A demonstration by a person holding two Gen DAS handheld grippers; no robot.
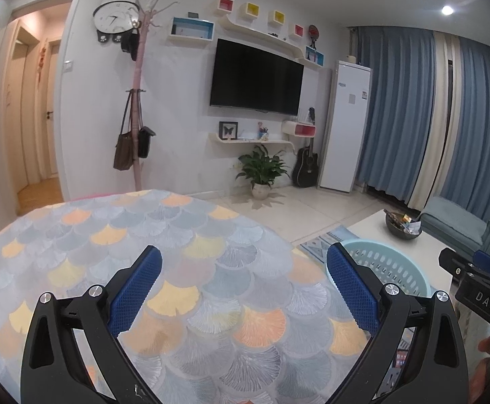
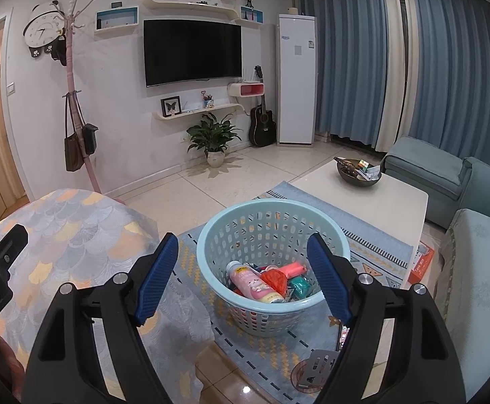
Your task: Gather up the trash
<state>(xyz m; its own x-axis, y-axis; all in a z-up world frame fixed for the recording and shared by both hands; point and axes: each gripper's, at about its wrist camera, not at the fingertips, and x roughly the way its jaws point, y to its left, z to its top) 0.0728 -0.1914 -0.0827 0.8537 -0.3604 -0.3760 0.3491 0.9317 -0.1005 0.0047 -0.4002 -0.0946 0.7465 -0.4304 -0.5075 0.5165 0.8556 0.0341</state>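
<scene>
Apparently at the tail end: trash (image 2: 268, 281) already sits in the basket (image 2: 211, 235) on the rug. Left tool (image 1: 245, 289) wide, empty, over bare tabletop (image 1: 110, 229); right tool (image 2: 243, 277) wide, empty, over basket. Next: scan for leftovers.

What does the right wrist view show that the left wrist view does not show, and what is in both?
Only the right wrist view: the inside of the light blue basket, with a pink bottle and other packaging in it, plus the rug around it. The right gripper is open and empty above it.

Only the left wrist view: the wide top of the patterned tablecloth, with the open, empty left gripper over it.

Both: the basket, the tablecloth, the television, the white coffee table and its dark bowl.
</scene>
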